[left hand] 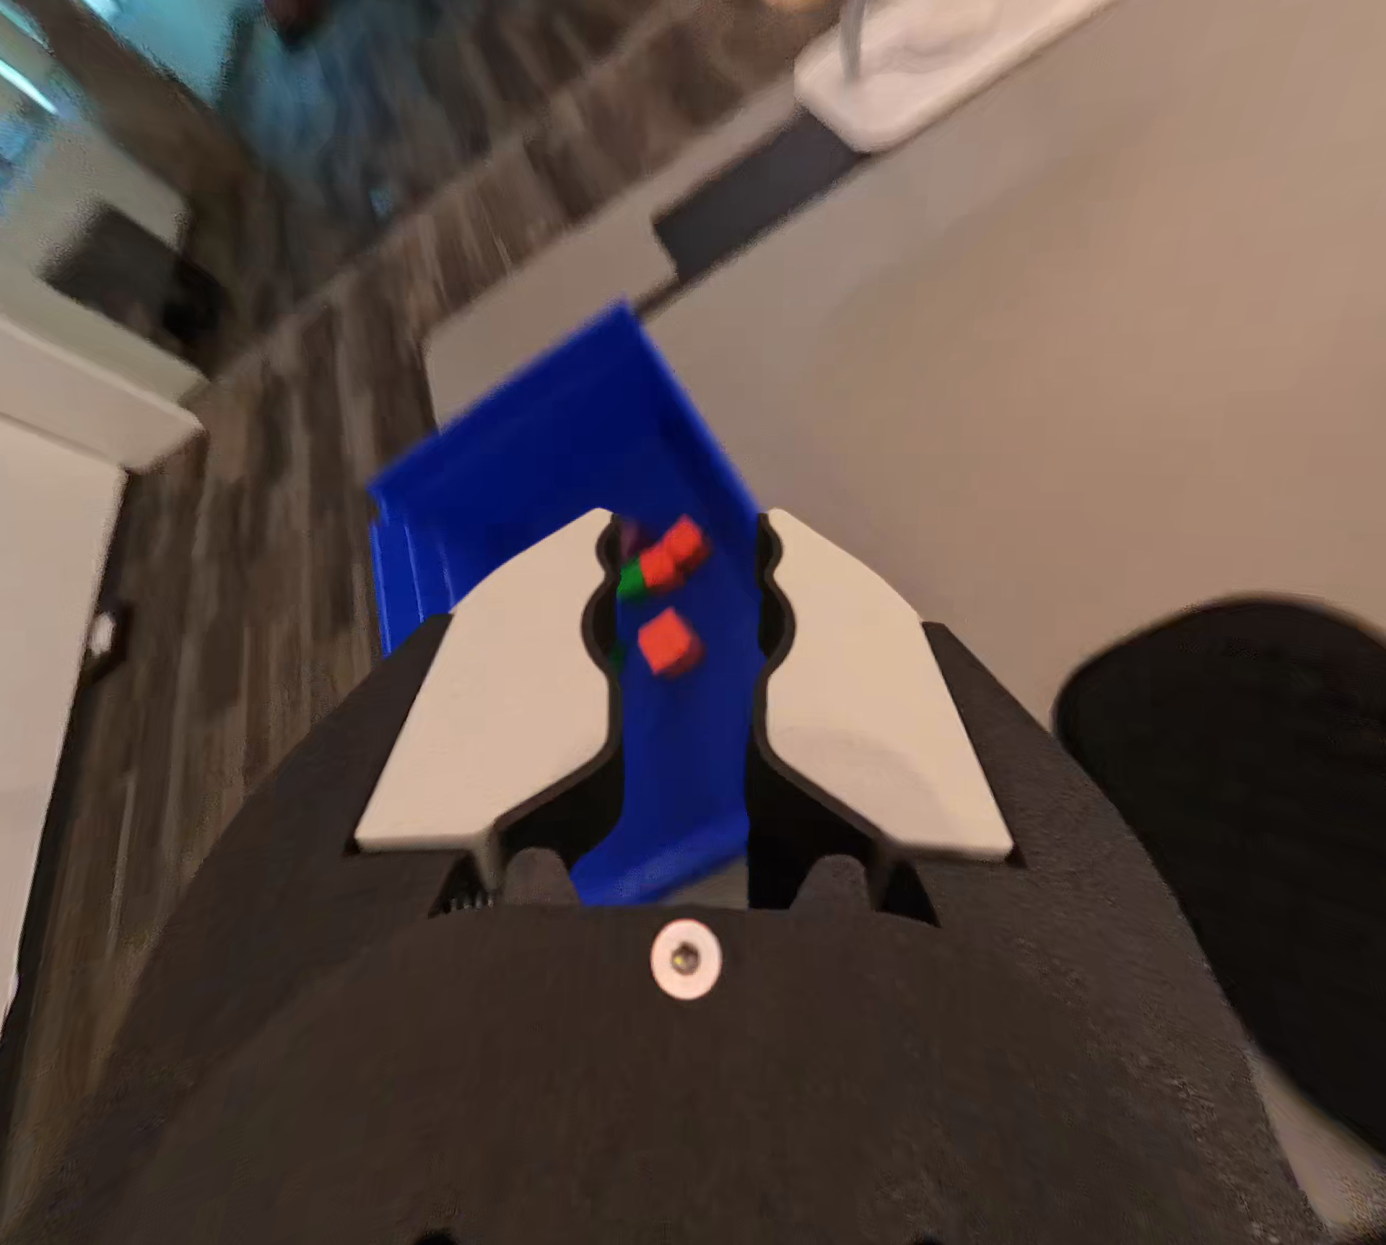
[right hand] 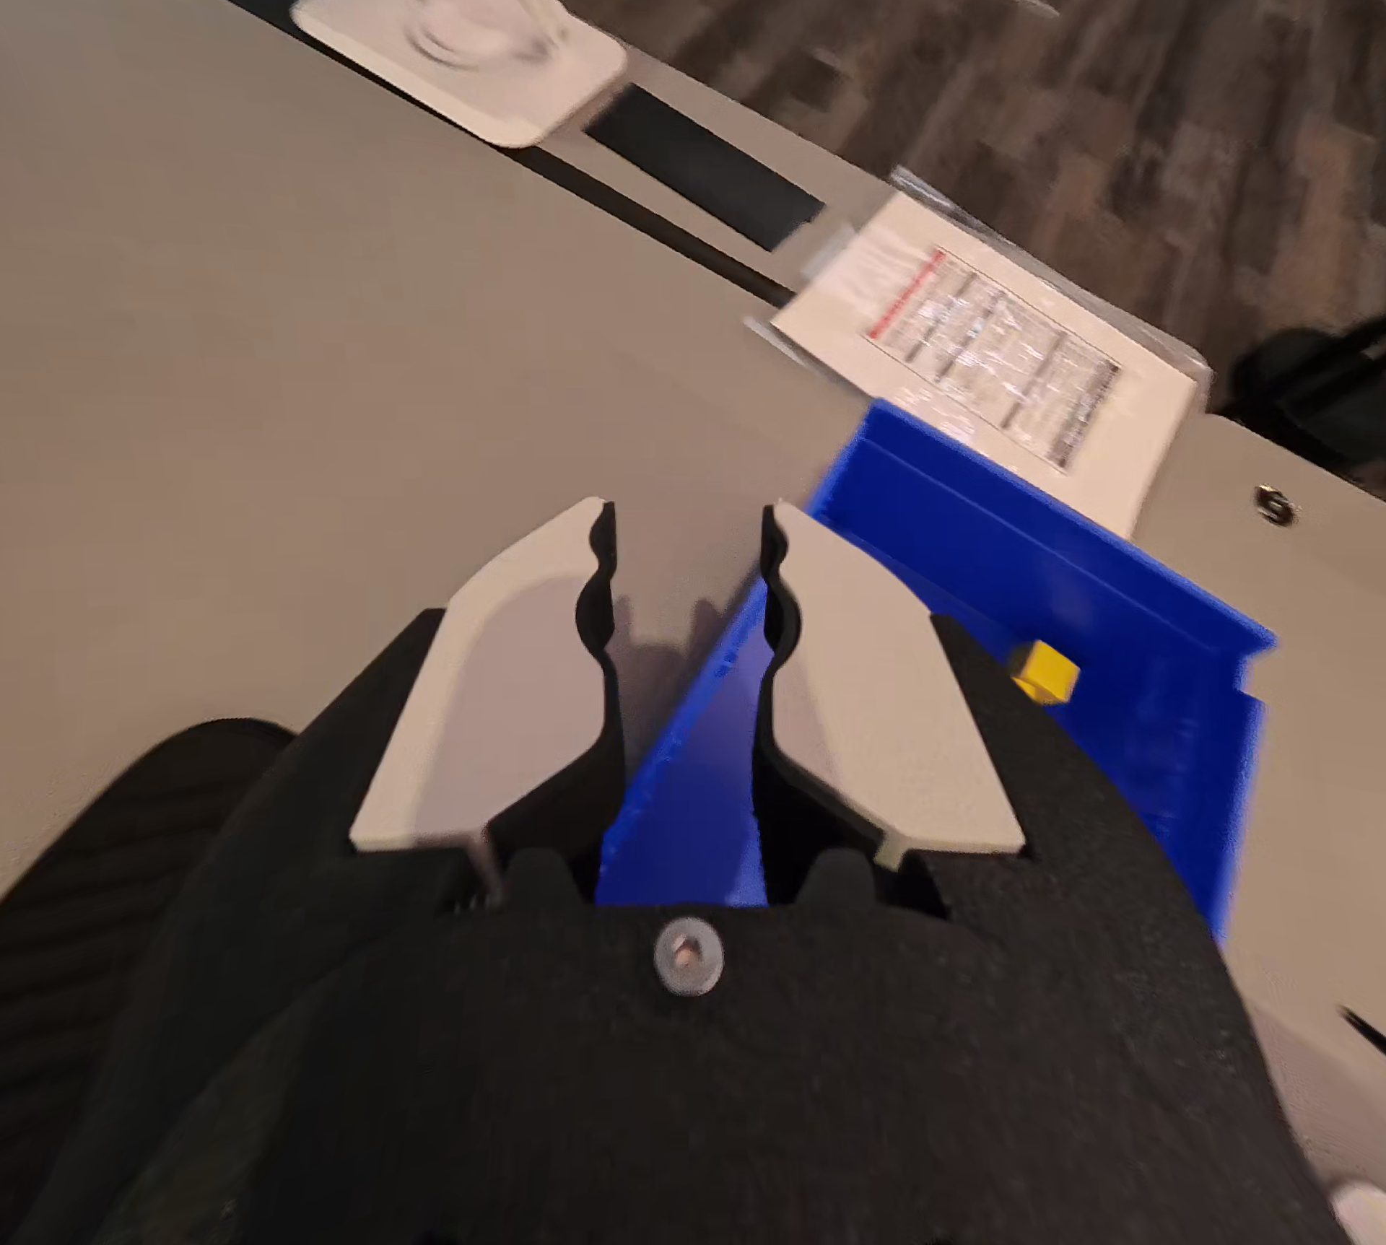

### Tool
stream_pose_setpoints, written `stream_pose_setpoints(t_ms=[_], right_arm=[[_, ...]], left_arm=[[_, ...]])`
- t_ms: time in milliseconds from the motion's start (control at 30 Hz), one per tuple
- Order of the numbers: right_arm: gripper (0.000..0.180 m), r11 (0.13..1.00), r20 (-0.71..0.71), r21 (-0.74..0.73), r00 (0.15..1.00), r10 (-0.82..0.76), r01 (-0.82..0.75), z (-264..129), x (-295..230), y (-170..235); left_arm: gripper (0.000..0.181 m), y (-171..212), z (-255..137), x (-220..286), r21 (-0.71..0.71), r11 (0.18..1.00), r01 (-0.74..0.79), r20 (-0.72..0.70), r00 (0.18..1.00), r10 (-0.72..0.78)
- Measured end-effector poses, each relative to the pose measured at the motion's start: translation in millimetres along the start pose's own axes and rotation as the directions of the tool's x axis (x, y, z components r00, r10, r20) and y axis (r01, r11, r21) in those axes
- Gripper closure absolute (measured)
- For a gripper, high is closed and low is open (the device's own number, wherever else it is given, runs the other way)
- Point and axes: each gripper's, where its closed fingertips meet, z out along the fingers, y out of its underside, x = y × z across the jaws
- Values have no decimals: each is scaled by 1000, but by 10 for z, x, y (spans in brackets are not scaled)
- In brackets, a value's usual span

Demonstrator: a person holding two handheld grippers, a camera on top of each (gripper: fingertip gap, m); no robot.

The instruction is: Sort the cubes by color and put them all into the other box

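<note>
Left wrist view: left gripper (left hand: 686, 527) hangs above a blue box (left hand: 540, 459), jaws parted, nothing between them.
Box contents: three red cubes (left hand: 670, 640), a green cube (left hand: 634, 581), a purple one partly hidden; the picture is blurred.
Box position: at the desk (left hand: 1050, 384) edge, floor beyond.
Right wrist view: right gripper (right hand: 688, 519) parted and empty, over the near wall of a second blue box (right hand: 1050, 572).
Second box contents: one yellow cube (right hand: 1042, 678).
Far edge: printed sheet (right hand: 990, 347), white stand base (right hand: 465, 62).
</note>
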Motion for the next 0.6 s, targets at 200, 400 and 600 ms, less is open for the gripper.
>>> stream_pose_setpoints(t_ms=[200, 400, 600], right_arm=[[142, 999, 26, -48, 999, -23, 25, 271, -229, 154], [141, 999, 124, -48, 992, 14, -8, 389, -551, 32], [141, 995, 159, -92, 987, -10, 25, 371, -815, -40]], left_arm=[[139, 1091, 403, -418, -423, 889, -176, -141, 982, 127], [135, 1277, 877, -67, -270, 843, -466, -406, 849, 339], [129, 1391, 1265, -47, -257, 806, -533, -474, 797, 375]])
